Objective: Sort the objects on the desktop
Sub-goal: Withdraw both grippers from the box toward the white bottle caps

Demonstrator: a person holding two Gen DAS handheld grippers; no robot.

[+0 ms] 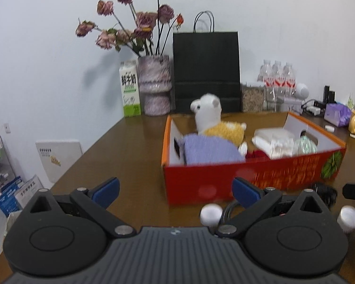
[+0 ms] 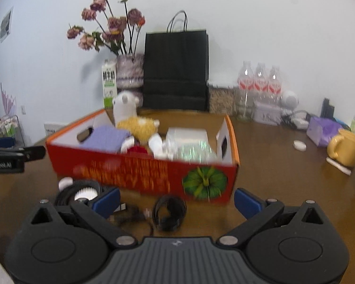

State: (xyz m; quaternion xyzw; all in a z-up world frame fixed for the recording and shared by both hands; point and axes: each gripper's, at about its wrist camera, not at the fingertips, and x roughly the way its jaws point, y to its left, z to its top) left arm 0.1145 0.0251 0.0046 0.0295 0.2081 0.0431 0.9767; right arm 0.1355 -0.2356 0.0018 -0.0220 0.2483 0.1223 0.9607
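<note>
On the brown table (image 2: 272,165) the red box (image 2: 142,172) already holds a plush alpaca (image 2: 130,116), purple cloth (image 2: 106,137) & white packs, so sorting seems well advanced. Left over, just in front of the box: a black coiled cable (image 2: 169,213) & a white-black round item (image 2: 82,193). Right gripper (image 2: 176,200) hovers low over the cable, jaws spread wide, holding nothing. Left gripper (image 1: 175,190) is also spread & empty, level, facing the box's left end.

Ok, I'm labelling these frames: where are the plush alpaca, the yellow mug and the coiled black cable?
plush alpaca (image 2: 125,105): right wrist view, on its white head.
yellow mug (image 2: 346,148): right wrist view, on its body.
coiled black cable (image 2: 169,213): right wrist view, on the coil.
</note>
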